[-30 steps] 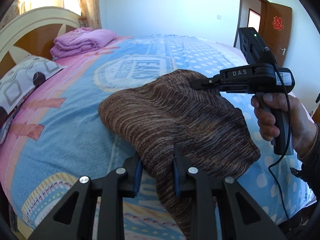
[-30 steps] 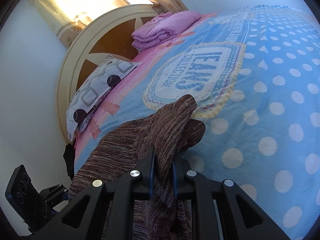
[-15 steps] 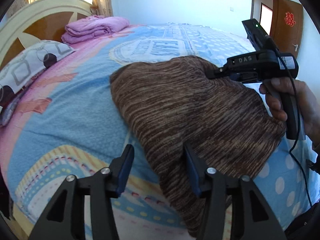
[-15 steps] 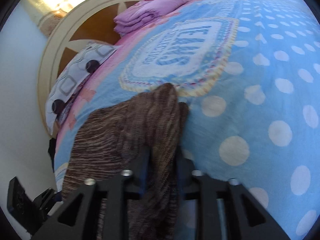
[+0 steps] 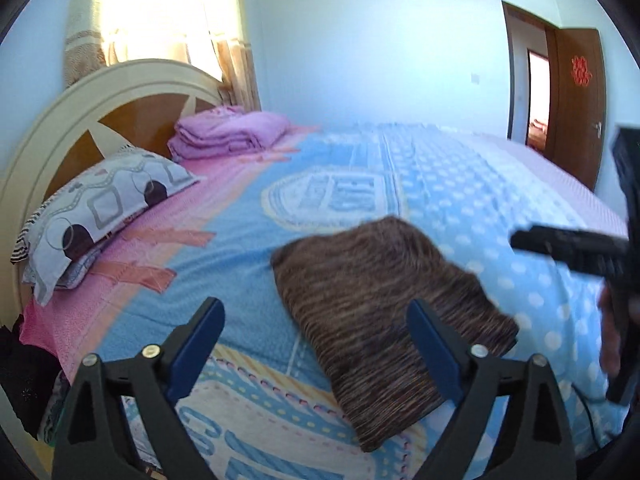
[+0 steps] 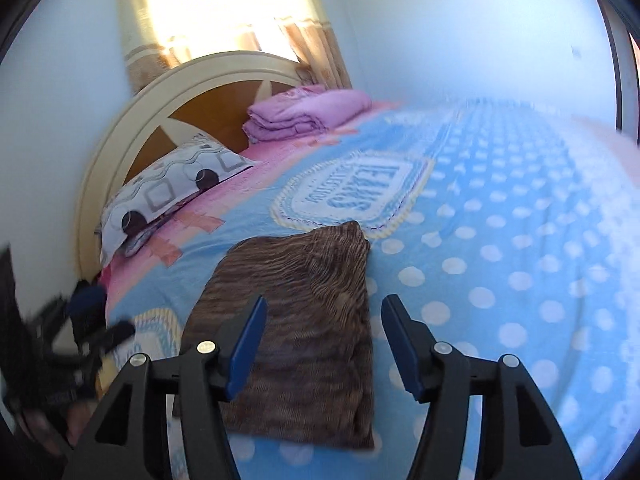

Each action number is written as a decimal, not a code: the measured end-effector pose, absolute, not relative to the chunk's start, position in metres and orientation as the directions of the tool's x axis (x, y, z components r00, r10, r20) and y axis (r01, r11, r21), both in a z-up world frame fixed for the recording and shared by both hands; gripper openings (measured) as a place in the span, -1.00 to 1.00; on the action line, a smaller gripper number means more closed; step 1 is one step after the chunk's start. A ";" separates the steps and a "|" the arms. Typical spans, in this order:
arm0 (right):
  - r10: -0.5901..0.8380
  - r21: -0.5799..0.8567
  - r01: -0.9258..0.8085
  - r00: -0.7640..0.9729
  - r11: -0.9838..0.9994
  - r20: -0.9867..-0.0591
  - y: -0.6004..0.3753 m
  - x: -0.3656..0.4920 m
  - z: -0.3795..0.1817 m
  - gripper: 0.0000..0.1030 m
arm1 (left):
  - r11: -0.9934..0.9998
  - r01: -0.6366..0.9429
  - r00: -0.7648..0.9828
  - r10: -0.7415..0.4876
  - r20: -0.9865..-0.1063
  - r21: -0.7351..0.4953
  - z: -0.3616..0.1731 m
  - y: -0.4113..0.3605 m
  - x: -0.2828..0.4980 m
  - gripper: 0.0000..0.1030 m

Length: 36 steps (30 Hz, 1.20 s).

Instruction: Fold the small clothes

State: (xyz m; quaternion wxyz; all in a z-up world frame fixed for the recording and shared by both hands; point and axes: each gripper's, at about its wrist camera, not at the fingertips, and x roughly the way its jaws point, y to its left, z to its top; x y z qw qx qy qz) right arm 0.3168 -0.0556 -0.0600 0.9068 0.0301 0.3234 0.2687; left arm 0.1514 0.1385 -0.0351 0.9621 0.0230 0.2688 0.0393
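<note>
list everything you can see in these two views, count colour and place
brown striped knit garment: 1, brown, folded flat on the bed, ahead of both grippers
blue polka-dot blanket: 1, blue and pink, covering the bed
grey patterned pillow: 1, grey-white, by the headboard
folded purple bedding: 1, purple, by the headboard
cream and brown headboard: 1, behind the pillow
curtain: 1, beige, sunlit
brown wooden door: 1, far right
left gripper: black, blue pads, just opened, holding nothing
right gripper: same, just opened, holding nothing
</note>
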 end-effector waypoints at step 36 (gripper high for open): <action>0.523 0.205 -0.495 0.676 0.844 -0.519 -0.053 0.264 -0.037 0.20 | 0.996 -0.080 0.866 0.087 -0.493 0.035 -0.031 0.143 0.147 0.89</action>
